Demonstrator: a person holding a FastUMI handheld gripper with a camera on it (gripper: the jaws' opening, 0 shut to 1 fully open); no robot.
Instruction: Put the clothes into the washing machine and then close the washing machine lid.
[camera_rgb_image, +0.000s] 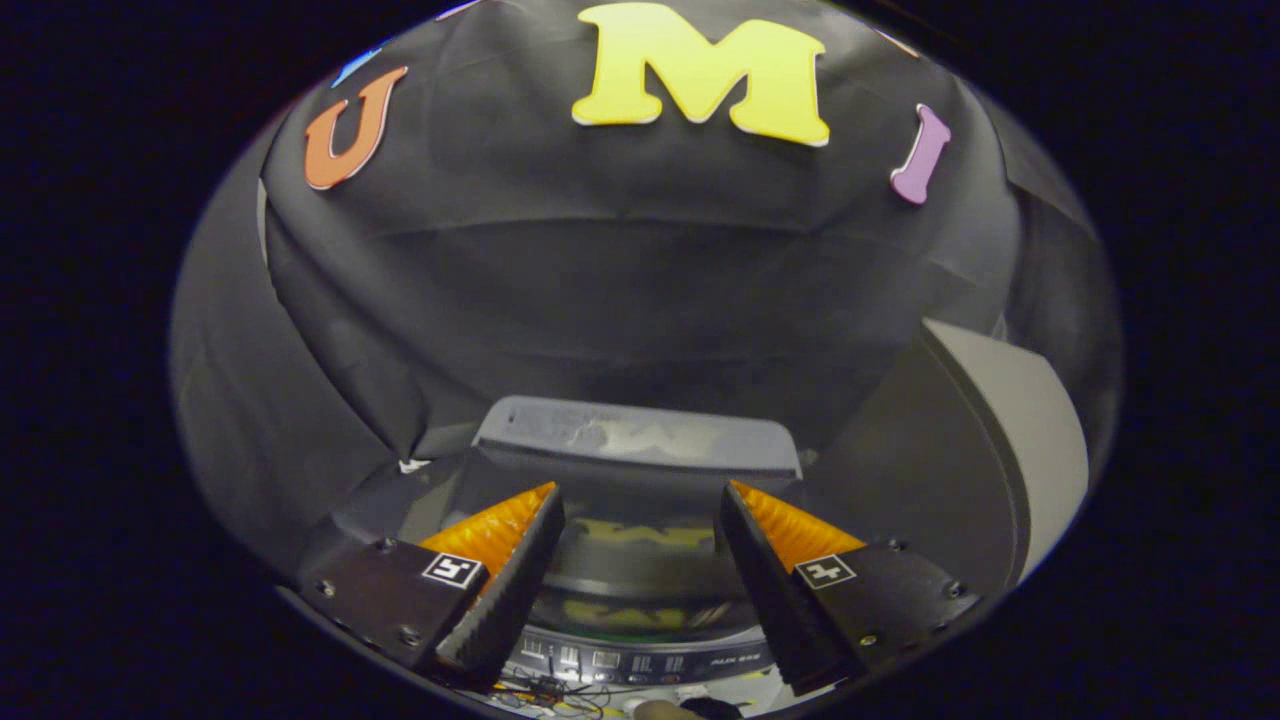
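Washing machine (640, 590) sits just beyond my gripper (640, 515), its glossy lid (636, 436) down; I cannot see inside. My fingers stand apart, holding nothing.

rides on the gripper (640, 560), looking forward along its two fingers (510, 580), which stand apart with nothing between them. sits above and close to the washing machine (640, 620), tilted slightly down onto its raised lid (640, 440) and control panel (640, 662). faces the booth's black cloth wall (620, 280) beyond. fisheye, wide.
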